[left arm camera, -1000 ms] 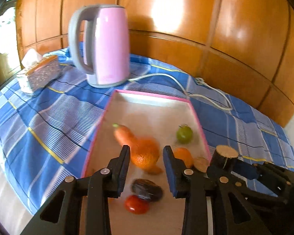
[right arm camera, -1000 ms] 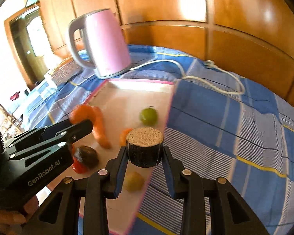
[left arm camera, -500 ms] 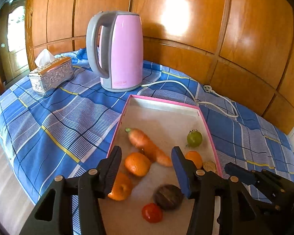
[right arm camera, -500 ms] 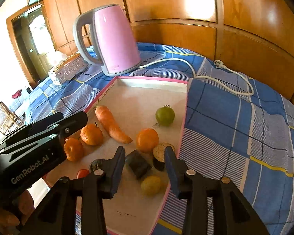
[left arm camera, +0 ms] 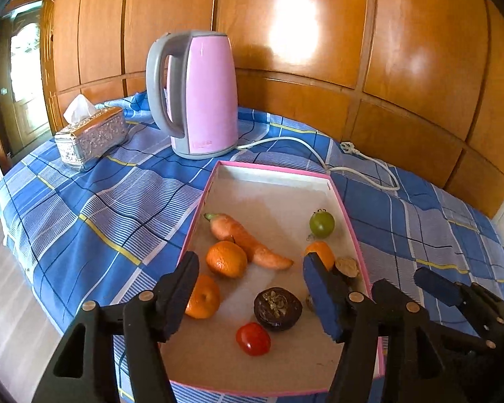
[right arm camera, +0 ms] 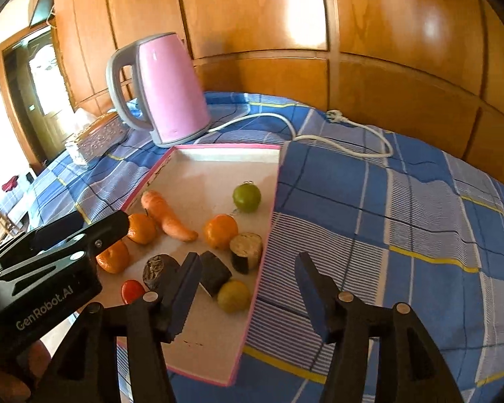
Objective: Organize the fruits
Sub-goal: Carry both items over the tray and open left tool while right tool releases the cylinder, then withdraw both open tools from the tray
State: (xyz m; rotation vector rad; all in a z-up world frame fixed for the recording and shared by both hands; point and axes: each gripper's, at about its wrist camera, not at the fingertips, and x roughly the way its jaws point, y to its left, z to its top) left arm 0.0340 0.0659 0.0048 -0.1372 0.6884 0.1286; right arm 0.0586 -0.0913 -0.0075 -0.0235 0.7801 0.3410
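Note:
A pink-rimmed tray (left arm camera: 272,168) (right arm camera: 225,147) on the blue checked cloth holds a carrot (left arm camera: 248,240) (right arm camera: 166,215), several oranges (left arm camera: 226,258) (right arm camera: 220,230), a green fruit (left arm camera: 322,223) (right arm camera: 247,196), a red tomato (left arm camera: 253,338) (right arm camera: 132,290), a dark round fruit (left arm camera: 278,308) (right arm camera: 159,270), two dark cut pieces (right arm camera: 247,252) and a yellow fruit (right arm camera: 233,295). My left gripper (left arm camera: 250,297) is open and empty above the tray's near end. My right gripper (right arm camera: 245,292) is open and empty over the tray's right rim.
A pink electric kettle (left arm camera: 198,94) (right arm camera: 164,90) stands behind the tray, its white cord (left arm camera: 359,164) (right arm camera: 352,127) lying on the cloth to the right. A silver tissue box (left arm camera: 89,136) sits at the far left. A wooden panelled wall backs the table.
The right gripper has let go of the cut dark piece into the tray, opened and drawn back. The left gripper has opened wider and pulled back and up from the fruits.

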